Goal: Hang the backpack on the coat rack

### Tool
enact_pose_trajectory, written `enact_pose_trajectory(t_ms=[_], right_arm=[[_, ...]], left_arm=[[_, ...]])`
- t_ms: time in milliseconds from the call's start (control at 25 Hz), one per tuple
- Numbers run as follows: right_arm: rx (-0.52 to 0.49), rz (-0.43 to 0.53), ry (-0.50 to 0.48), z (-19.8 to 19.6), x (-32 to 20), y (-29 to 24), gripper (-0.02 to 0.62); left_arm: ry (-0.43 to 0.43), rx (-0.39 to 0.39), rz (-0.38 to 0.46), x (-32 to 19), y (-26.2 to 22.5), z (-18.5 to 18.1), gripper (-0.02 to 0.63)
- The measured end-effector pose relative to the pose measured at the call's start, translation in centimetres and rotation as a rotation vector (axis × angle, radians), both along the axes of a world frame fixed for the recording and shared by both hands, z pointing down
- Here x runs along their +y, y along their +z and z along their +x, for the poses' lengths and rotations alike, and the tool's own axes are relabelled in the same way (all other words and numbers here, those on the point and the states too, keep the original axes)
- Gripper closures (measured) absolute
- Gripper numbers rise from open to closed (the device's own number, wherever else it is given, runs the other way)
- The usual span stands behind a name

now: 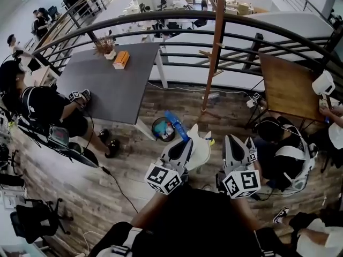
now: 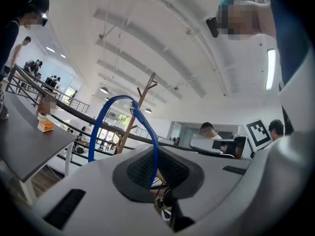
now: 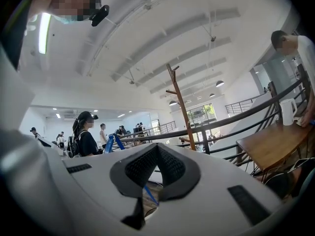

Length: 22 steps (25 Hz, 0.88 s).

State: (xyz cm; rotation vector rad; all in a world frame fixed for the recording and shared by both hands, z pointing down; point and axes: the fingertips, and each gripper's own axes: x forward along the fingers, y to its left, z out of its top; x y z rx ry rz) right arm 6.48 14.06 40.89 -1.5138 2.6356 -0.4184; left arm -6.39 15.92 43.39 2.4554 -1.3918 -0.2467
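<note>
Left tool [image 2: 156,173] pinches blue loop [image 2: 105,118] of backpack [image 1: 199,150]; right tool [image 3: 157,168] pressed together. Coat rack [image 1: 217,47] well apart; thin loop may slip in transit.

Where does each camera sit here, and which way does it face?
Head view: on the person's head, looking steeply down at the floor, the backpack, the left gripper and the right gripper; the person's arms show.
Left gripper view: rides the left gripper, tilted up toward the ceiling; its jaws are shut on the blue strap.
Right gripper view: rides the right gripper, tilted up likewise; its jaws are together.
Shared: all three show the coat rack.
</note>
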Motion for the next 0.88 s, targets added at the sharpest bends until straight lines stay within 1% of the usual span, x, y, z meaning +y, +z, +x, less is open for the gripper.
enact_pose_trajectory(t_ms=[280, 440, 720, 880], right_arm=[[0.006, -0.015, 0.023, -1.8, -1.3, 0.6, 0.583], [0.02, -0.003, 0.031, -2.7, -1.8, 0.5, 0.583], [0.023, -0.009, 0.094, -3.7, -2.4, 0.2, 0.583], [0.023, -0.013, 0.122, -4.2, -2.9, 0.5, 0.583]], left_arm=[[0.013, 0.004, 0.002, -1.9, 0.2, -1.8, 0.586], [0.031, 0.007, 0.004, -2.5, 0.2, -2.7, 0.587], [0.078, 0.013, -0.008, -3.4, 0.4, -4.5, 0.586], [0.104, 0.004, 0.005, -3.7, 0.7, -5.3, 0.587]])
